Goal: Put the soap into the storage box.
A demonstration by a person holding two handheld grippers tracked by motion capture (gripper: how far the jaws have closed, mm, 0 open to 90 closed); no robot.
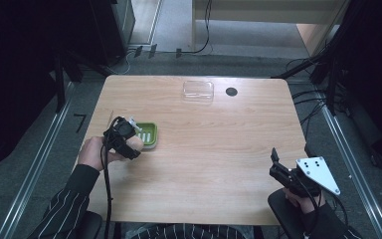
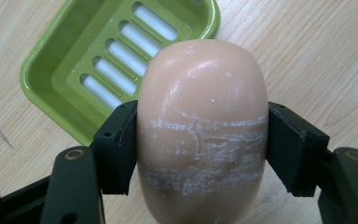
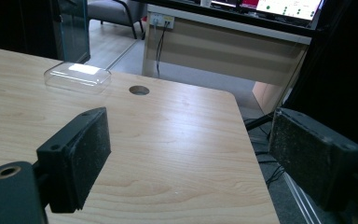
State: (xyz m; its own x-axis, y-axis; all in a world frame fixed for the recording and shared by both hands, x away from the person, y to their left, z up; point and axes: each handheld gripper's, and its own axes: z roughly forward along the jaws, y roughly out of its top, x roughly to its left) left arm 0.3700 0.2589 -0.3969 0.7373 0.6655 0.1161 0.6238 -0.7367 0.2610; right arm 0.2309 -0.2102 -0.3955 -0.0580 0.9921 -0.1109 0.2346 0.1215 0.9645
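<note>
From above, your left gripper (image 1: 129, 137) sits at the green soap dish (image 1: 149, 133) on the table (image 1: 204, 149), its own view shows the jaws clamped on a soap bar (image 2: 203, 130), and your right gripper (image 3: 191, 158) gapes wide, holding nothing.

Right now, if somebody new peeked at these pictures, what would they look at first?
First, the big peach-coloured bar of soap squeezed in the left gripper, its sides scuffed white. Just beyond it lies a bright green soap dish with white slots, near the left edge of the wooden table. Then the clear plastic lid at the table's far edge, and the right gripper held open with nothing in it.
</note>
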